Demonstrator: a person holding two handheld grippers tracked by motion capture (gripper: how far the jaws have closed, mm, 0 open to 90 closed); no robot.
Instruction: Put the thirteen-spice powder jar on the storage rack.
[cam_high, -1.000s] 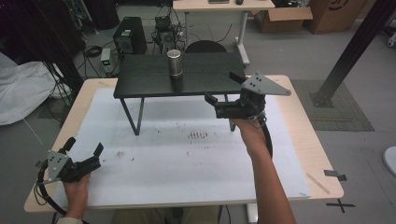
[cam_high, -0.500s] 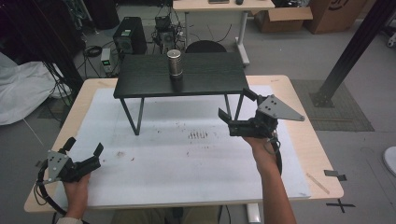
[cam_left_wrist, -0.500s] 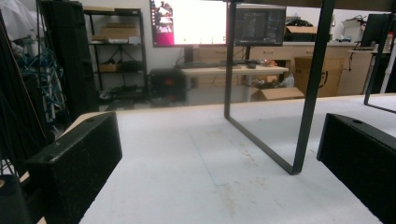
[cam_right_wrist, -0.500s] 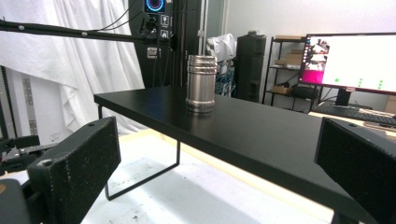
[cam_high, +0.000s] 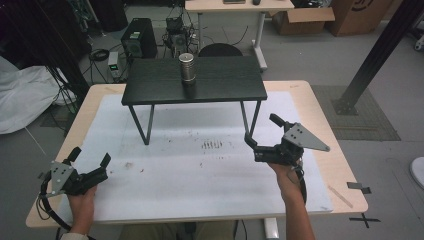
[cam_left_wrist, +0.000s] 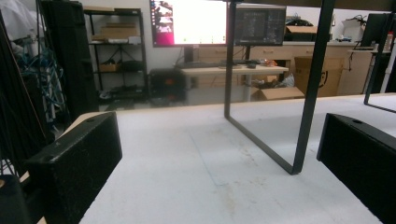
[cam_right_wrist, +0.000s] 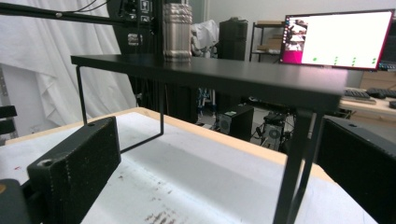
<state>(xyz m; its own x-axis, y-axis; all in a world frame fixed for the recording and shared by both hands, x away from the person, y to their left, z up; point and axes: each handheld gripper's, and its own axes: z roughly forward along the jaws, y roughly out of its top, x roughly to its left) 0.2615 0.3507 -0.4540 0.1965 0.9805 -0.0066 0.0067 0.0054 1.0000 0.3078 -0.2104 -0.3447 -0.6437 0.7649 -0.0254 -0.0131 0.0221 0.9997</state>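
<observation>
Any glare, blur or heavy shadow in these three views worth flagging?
High view: even, dim light, sharp, the metal cup readable on the black shelf. Left gripper view: the monitor is blown out white; near jaws soft. Right gripper view: its monitor is also overexposed, and the shelf casts a soft shadow on the white mat.

A tower PC (cam_high: 141, 37) stands at eleven o'clock beyond the table (cam_high: 313, 107). A desk (cam_high: 235, 7) is at twelve, a cardboard box (cam_high: 361, 15) at one, a white sheet (cam_high: 25, 100) at nine.
</observation>
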